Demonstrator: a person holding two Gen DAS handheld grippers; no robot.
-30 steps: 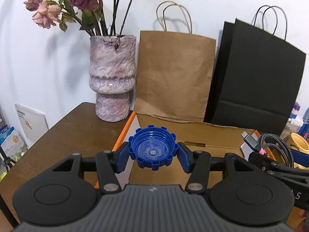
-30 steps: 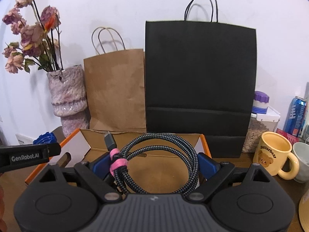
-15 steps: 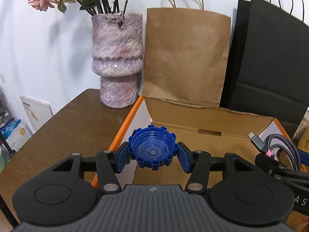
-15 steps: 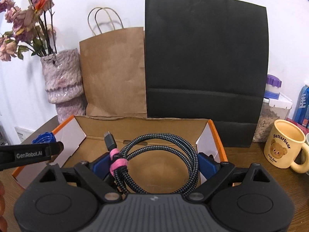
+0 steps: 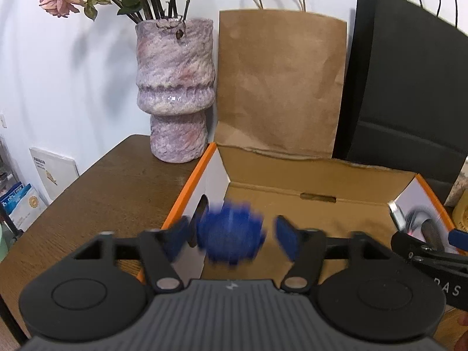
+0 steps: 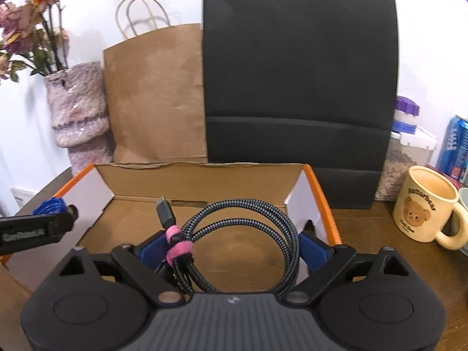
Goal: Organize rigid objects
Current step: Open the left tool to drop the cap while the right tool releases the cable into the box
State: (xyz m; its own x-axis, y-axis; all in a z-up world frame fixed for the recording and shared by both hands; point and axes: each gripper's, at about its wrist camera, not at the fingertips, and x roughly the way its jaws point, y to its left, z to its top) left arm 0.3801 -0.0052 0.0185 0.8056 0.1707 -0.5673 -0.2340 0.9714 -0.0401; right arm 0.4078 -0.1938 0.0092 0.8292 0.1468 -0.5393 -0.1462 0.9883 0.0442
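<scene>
My left gripper [image 5: 234, 237] hovers over the left end of an open cardboard box with orange edges [image 5: 190, 184]. Its jaws are opening. The blue ribbed bottle cap [image 5: 231, 234] is blurred between them, and a gap shows beside the right pad, so nothing presses on it. In the right wrist view the cap [image 6: 49, 206] shows above the box's left wall, behind the left gripper's finger [image 6: 35, 231]. My right gripper [image 6: 234, 248] is shut on a coiled braided cable [image 6: 248, 213] with a pink tie, held over the box [image 6: 321, 199] floor.
A brown paper bag [image 5: 278, 87] and a black paper bag [image 6: 298, 87] stand right behind the box. A purple vase of dried roses [image 5: 175, 87] is at the back left. A cream bear mug [image 6: 424, 204], a food jar and a can sit to the right.
The left jaws have spread apart and let go of the blue cap, which is now blurred and slightly lower. Both grippers came down closer to the box. The right still holds the cable.
</scene>
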